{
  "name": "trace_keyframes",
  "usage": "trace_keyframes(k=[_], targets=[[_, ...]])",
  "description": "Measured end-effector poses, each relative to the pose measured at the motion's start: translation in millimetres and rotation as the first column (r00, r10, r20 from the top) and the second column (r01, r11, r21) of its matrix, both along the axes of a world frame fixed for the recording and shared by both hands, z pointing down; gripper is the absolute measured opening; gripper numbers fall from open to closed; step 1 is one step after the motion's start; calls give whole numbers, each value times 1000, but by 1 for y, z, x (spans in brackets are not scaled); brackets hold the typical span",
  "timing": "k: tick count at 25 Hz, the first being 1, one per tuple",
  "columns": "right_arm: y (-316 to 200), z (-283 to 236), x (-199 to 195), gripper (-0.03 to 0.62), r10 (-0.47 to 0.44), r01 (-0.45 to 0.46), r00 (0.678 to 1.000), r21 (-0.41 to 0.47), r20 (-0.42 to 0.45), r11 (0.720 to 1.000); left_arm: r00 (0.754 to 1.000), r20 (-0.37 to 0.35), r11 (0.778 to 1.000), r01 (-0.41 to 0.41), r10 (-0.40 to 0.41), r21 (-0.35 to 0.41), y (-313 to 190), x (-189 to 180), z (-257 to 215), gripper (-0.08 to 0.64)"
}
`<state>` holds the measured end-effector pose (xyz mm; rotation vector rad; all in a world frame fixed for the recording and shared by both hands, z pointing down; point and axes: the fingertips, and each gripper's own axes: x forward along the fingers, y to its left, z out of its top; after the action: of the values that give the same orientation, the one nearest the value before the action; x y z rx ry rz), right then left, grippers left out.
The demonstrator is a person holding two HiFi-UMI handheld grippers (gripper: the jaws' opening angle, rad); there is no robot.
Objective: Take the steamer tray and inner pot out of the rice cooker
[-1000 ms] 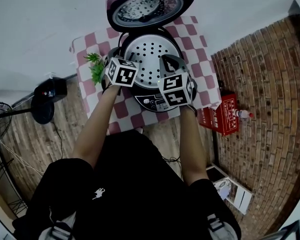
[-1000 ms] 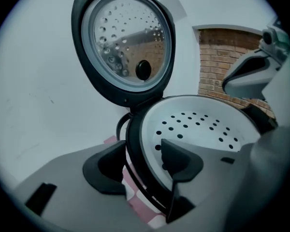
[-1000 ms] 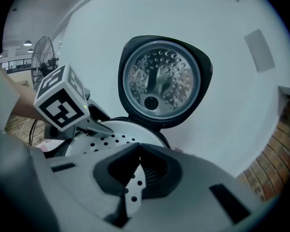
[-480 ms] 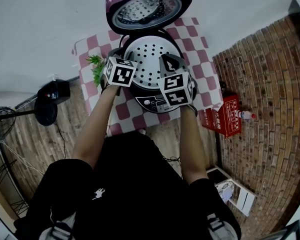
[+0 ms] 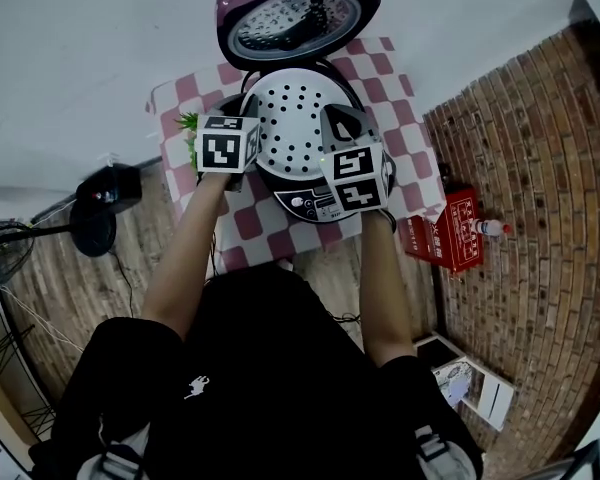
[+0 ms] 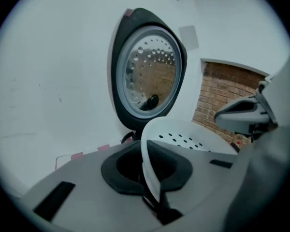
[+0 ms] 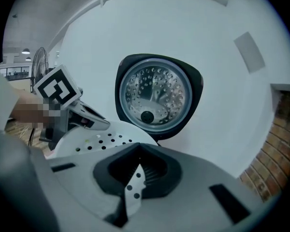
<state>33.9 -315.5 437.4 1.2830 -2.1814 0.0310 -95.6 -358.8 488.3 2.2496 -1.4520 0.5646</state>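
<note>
The steamer tray [image 5: 292, 118] is located at the mouth of the open rice cooker [image 5: 305, 204] on the bench [image 5: 250, 223]. One side of its rim is clamped by the right gripper [image 7: 134, 185]. The opposite side is pinched by the left gripper [image 6: 152, 180], whose jaws have just been closing.

Your left gripper [image 5: 242, 126] has just been closing its jaws, which now pinch the steamer tray [image 5: 295, 118] rim at its 8 o'clock edge. Your right gripper [image 5: 338, 130] clamps the rim at 4 o'clock. Your left forearm [image 5: 185, 258] and right forearm [image 5: 378, 288] reach toward 12 o'clock.
</note>
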Motion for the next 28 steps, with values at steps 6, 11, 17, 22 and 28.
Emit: trace_keyframes(k=[6, 11, 17, 22, 28], targets=[[9, -16, -6, 2, 24, -26, 997, 27, 77, 999, 998, -66, 998, 29, -25, 58, 10, -17, -24, 20], [26, -28, -6, 2, 28, -33, 994, 38, 108, 999, 992, -119, 994, 48, -37, 96, 27, -28, -41, 20], [49, -37, -8, 2, 35, -41, 990, 49, 134, 998, 989, -138, 988, 78, -60, 134, 48, -45, -60, 20], [65, -40, -23, 2, 27, -35, 989, 49, 145, 998, 985, -136, 977, 131, -108, 168, 67, -68, -72, 20], [90, -39, -56, 2, -29, 22, 987, 48, 161, 999, 975, -139, 962, 198, -173, 190, 99, -104, -82, 20]])
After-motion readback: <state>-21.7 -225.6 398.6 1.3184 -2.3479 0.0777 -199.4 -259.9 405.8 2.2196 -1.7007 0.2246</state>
